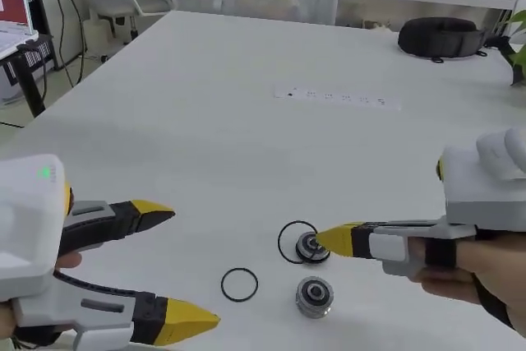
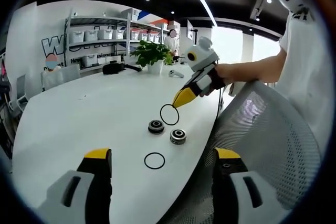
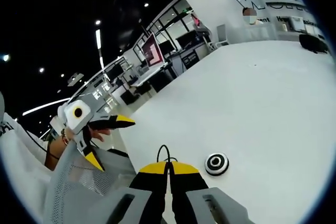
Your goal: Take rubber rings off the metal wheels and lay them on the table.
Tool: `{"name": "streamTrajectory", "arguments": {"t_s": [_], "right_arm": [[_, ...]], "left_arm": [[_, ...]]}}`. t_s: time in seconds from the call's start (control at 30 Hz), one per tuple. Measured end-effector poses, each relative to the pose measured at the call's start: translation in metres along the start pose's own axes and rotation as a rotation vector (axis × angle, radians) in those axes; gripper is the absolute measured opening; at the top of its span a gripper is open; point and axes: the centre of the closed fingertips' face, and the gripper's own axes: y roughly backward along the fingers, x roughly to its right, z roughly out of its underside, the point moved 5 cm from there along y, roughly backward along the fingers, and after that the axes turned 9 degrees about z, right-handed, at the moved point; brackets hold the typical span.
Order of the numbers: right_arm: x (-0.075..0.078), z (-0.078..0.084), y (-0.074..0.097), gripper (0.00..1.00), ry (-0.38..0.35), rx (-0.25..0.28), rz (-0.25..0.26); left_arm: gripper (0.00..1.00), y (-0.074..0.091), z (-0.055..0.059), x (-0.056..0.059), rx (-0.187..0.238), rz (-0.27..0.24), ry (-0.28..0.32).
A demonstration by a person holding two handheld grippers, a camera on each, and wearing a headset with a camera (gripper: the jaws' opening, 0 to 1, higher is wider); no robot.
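Rubber ring (image 1: 280,241) pinched in the right tongs (image 1: 320,240)
Jaws closed on it, just above the desk (image 1: 246,137) beside a metal wheel (image 1: 311,247); left tongs (image 1: 189,265) gape wide, empty; second ring (image 1: 239,284) lies flat near another wheel (image 1: 315,295).

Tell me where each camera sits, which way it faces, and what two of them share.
Head view: on the headset, looking forward and down at the table; left gripper, right gripper and a hand show.
Left gripper view: rides the left gripper, looking past its open jaws toward the right gripper; forearm and shirt show.
Right gripper view: rides the right gripper, looking past its shut jaws, which pinch a rubber ring, toward the left gripper.
Shared: head and left gripper views both show two metal wheels and a loose ring.
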Motion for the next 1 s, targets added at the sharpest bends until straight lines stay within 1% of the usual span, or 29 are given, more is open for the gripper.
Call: {"name": "streamTrajectory", "arguments": {"t_s": [0.2, 0.3, 0.47, 0.6, 0.8, 1.0], "right_arm": [[-0.006, -0.001, -0.004, 0.00, 0.054, -0.017, -0.001], [-0.010, -0.004, -0.006, 0.00, 0.042, -0.008, -0.019], [-0.015, -0.010, -0.011, 0.00, 0.071, -0.005, -0.023], [-0.018, -0.015, -0.016, 0.00, 0.072, 0.000, -0.040], [-0.024, -0.017, -0.026, 0.00, 0.085, -0.022, -0.062], [-0.022, -0.015, -0.036, 0.00, 0.086, -0.049, -0.069]], "left_arm": [[0.76, 0.001, -0.001, -0.001, 0.014, -0.006, 0.007], [0.76, 0.001, 0.000, -0.001, 0.014, -0.008, 0.011], [0.76, 0.001, 0.001, -0.001, 0.007, -0.009, 0.006], [0.76, 0.001, 0.001, -0.001, 0.000, -0.005, 0.007], [0.76, 0.001, 0.002, -0.002, -0.002, -0.008, 0.009], [0.76, 0.001, 0.001, -0.003, 0.004, -0.012, 0.017]]}}
